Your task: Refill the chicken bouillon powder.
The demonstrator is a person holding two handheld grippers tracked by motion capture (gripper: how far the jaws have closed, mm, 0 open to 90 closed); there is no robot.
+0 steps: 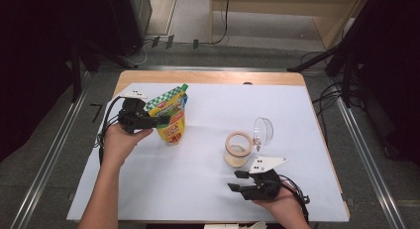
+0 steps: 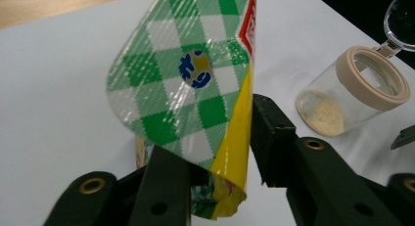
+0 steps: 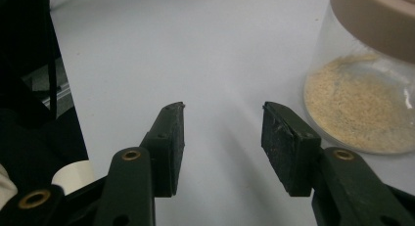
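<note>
Left gripper view: left gripper (image 2: pixel 215 152) clamps the pouch (image 2: pixel 191 89) (green-checked); right gripper (image 3: pixel 222 138) jaws apart

We look down and forward from above the near edge of the white table (image 1: pixel 198 189). Left gripper view sits close behind the checked pouch (image 2: pixel 195 89), facing the open jar (image 2: pixel 355 91). Right gripper view sits low, beside that jar (image 3: pixel 372 89). All three views share the jar (image 1: pixel 237 148).

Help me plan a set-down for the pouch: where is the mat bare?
The white mat is bare between the pouch and the open jar, and along the near edge between the forearms. It is crowded around the jar, with the right gripper beside it.
</note>
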